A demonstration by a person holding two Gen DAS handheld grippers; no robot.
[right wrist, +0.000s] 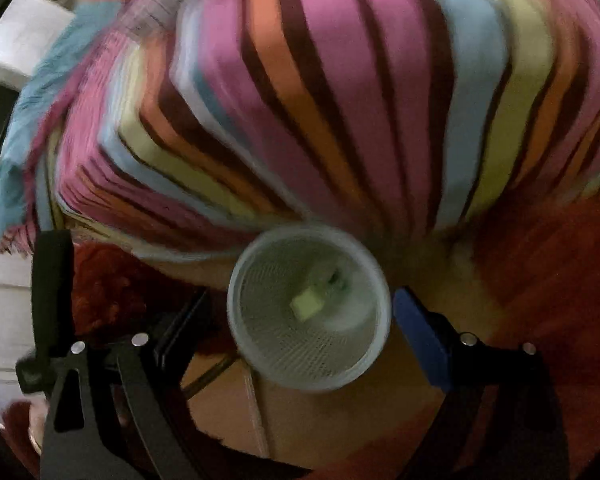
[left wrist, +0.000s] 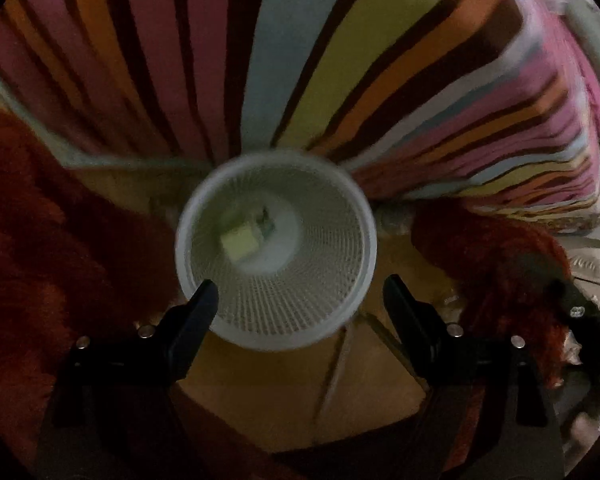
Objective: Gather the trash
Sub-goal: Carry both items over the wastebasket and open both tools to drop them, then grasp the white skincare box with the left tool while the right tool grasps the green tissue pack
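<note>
1. A pale yellow-green piece of trash [left wrist: 242,243] lies at the bottom of a white mesh wastebasket [left wrist: 342,276], with a smaller white and dark scrap [left wrist: 265,222] touching its far edge; both are too blurred to identify.
2. The wastebasket stands upright on a yellowish floor [left wrist: 268,392], close against the side of a bed covered in a striped sheet [left wrist: 300,60] of pink, orange, brown, blue and yellow bands.
3. The left tongs [left wrist: 300,294] hang above the basket's near rim, pointing steeply down, jaws spread wide and released, with nothing between them.
4. The right tongs [right wrist: 300,312] also look down over the basket, jaws wide apart and empty; one pad is blue [right wrist: 420,340].
5. A shaggy red rug [left wrist: 60,220] lies on the floor on both sides of the basket.
6. In the right wrist view, the left tongs' black frame shows at the left edge, before a white wall [right wrist: 4,288].
</note>
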